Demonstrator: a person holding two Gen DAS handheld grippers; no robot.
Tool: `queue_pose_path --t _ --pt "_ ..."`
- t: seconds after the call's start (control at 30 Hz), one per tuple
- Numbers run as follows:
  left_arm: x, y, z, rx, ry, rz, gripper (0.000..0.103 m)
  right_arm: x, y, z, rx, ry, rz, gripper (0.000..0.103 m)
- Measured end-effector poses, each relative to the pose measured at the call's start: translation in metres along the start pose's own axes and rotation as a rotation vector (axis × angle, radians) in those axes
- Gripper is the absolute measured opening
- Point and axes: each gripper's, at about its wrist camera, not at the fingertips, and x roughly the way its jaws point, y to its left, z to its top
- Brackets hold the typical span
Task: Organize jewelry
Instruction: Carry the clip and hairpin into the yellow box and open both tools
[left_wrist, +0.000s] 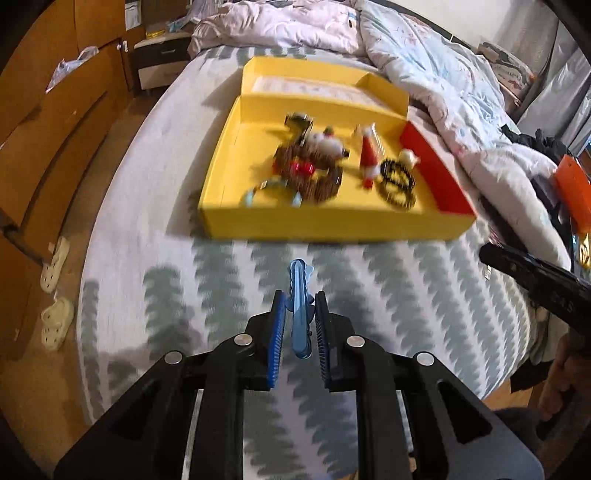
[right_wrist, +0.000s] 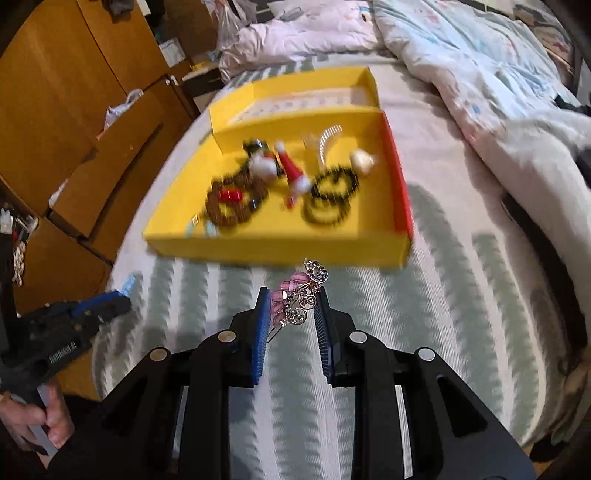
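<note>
Nearest the left wrist lens: left gripper (left_wrist: 298, 306), black with blue ribbed pads, pinching a slim pale-blue plastic hair clip (left_wrist: 300, 306) lengthwise so its scalloped tip juts forward, apparently to go in nose-first. Just short of the near wall of the shallow yellow cardboard box with one red side (left_wrist: 317, 223), above the white bedspread patterned with grey-green zigzags (left_wrist: 147, 229). Inside that box already: a brown beaded bracelet with a red bead (left_wrist: 314, 177), a red-and-white Santa-like trinket (left_wrist: 367, 157) and black hair ties (left_wrist: 397, 181), blurred. Nearest the right wrist lens: right gripper (right_wrist: 291, 306) clamped across a gilt filigree hair clip set with pink stones (right_wrist: 295, 301), held by its edges, probably to spare the ornament. Likewise just short of the box's near wall. Likely next: both pieces over the wall, onto bare yellow floor.
</note>
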Motion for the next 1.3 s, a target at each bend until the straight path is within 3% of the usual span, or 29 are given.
queue_pose_path --t 0.37,0.6,0.87,1.03,1.17,1.3 --pt "0.051 -0.016 0.106 -0.013 0.023 -0.044 0.017 0.051 0.009 0.117 -0.043 -0.022 0.043 0.024" --pt "0.093 -0.017 0.163 -0.032 0.041 -0.079 0.017 0.107 -0.009 0.169 -0.031 0.020 0.065 0.024" --pt "0.154 -0.014 0.204 -0.057 0.068 -0.182 0.017 0.162 -0.045 0.181 -0.002 0.102 -0.023 0.024" --pt "0.179 -0.022 0.210 -0.040 0.097 -0.193 0.017 0.177 -0.058 0.184 -0.012 0.123 -0.109 0.025" --pt "0.190 -0.031 0.209 -0.008 0.100 -0.158 0.017 0.188 -0.061 0.183 -0.038 0.142 -0.167 0.025" --pt "0.198 -0.029 0.208 -0.015 0.113 -0.146 0.017 0.200 -0.066 0.179 -0.035 0.169 -0.181 0.025"
